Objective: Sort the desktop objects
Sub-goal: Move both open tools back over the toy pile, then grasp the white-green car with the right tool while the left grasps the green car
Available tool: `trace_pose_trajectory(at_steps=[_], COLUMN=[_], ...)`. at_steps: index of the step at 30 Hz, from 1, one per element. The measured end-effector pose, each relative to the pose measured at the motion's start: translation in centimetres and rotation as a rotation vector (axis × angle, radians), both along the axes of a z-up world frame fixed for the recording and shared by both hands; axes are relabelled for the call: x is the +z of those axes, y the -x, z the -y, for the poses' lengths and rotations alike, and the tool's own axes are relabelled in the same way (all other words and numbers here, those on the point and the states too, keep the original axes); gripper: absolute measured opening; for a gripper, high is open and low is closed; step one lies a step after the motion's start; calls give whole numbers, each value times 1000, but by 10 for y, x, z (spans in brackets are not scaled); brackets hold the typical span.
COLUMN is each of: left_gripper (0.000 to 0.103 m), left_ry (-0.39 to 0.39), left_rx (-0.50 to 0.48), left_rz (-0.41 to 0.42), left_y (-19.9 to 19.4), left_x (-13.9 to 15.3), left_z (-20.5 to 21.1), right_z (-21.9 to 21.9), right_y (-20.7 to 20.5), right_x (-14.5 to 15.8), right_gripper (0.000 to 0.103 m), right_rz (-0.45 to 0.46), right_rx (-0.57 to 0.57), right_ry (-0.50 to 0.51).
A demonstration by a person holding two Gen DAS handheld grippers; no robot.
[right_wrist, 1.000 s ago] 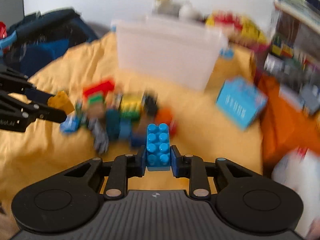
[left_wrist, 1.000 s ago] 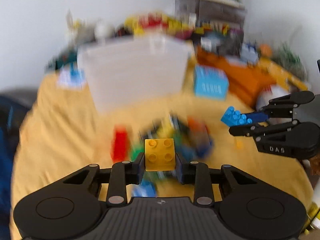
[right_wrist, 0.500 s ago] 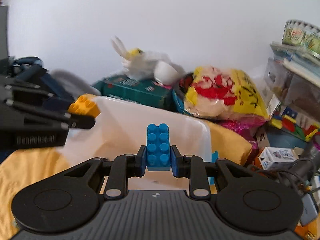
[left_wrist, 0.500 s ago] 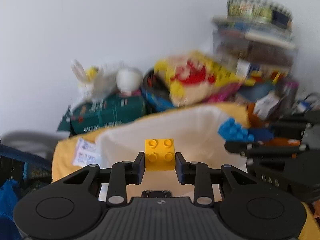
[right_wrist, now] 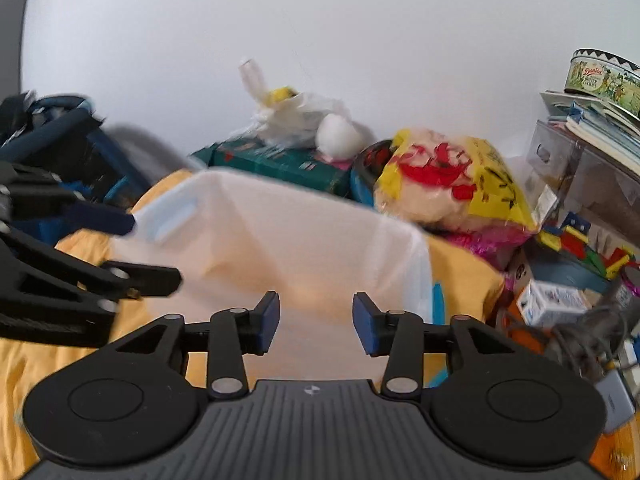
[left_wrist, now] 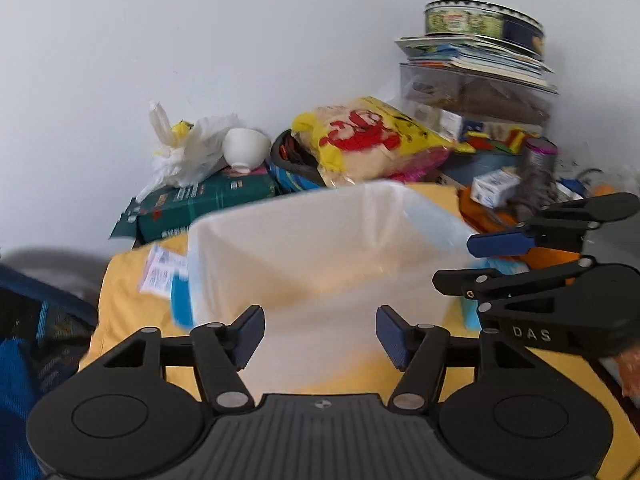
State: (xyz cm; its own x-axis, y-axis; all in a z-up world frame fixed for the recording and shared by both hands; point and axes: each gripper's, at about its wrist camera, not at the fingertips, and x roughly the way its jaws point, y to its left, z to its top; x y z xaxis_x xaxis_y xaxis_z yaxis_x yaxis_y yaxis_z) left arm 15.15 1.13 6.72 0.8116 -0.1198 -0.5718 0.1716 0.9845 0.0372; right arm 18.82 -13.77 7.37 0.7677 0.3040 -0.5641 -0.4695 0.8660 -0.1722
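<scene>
The left gripper [left_wrist: 320, 334] is positioned over the near wall of a translucent white plastic bin [left_wrist: 320, 248]; its jaws are opening, stand wide apart, and have nothing between them. The right gripper [right_wrist: 316, 322] is positioned at the same bin [right_wrist: 280, 240], to the right of the left gripper; its jaws are also opening, at a moderate gap, with nothing between them. In the left wrist view the right gripper [left_wrist: 460, 258] appears at the right edge, its fingers reaching over the bin's right rim with nothing visible between them. In the right wrist view the left gripper [right_wrist: 154, 250] appears at the left edge, reaching toward the bin's left rim beside the moulded handle. The bin stands on a yellow cloth [left_wrist: 132, 280] that covers the bench. Its interior is motion-blurred, so its contents cannot be determined. No toy brick is visible in either view. Behind the bin, along the white wall, are a dark green box [left_wrist: 208, 204], a crumpled white plastic bag [left_wrist: 188, 152] on top of it, and a white bowl [left_wrist: 245, 148] lying tilted on the box. To the right of these are a yellow and red snack bag [left_wrist: 368, 140] and a small white carton [left_wrist: 494, 186]. At far right, a round cookie tin [left_wrist: 484, 26] rests on a stack of books [left_wrist: 480, 58], which sits on a clear storage box [left_wrist: 476, 96].
</scene>
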Motion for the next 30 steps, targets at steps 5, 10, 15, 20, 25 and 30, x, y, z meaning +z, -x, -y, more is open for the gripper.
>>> trace_pose_trajectory(at_steps=[5,10,15,20,25,30], left_gripper=[65,65,65,65,65,65], left_ry=[18,43,36,9,20,25], left_rx=[30,42,18,3,16,17], left_rz=[-67,-136,-242,-311,-319,-330], left_y=[52,89,121,126,120,123], left_x=[-24,-48,-85,-108,-113,-117], left_z=[2,7,11,12,7,6], right_z=[5,8,20,14,10,5], right_y=[38,69,110,131,131,126], right_x=[-24,-53,-77,-104,-100,-105], right_gripper=[45,47,31,25,28,29], right_rz=[-78,-175,-247,-346,-343,-405], right_rx=[5,-6,20,81,87,110], right_ry=[25,19,-58,-70,-100,-164])
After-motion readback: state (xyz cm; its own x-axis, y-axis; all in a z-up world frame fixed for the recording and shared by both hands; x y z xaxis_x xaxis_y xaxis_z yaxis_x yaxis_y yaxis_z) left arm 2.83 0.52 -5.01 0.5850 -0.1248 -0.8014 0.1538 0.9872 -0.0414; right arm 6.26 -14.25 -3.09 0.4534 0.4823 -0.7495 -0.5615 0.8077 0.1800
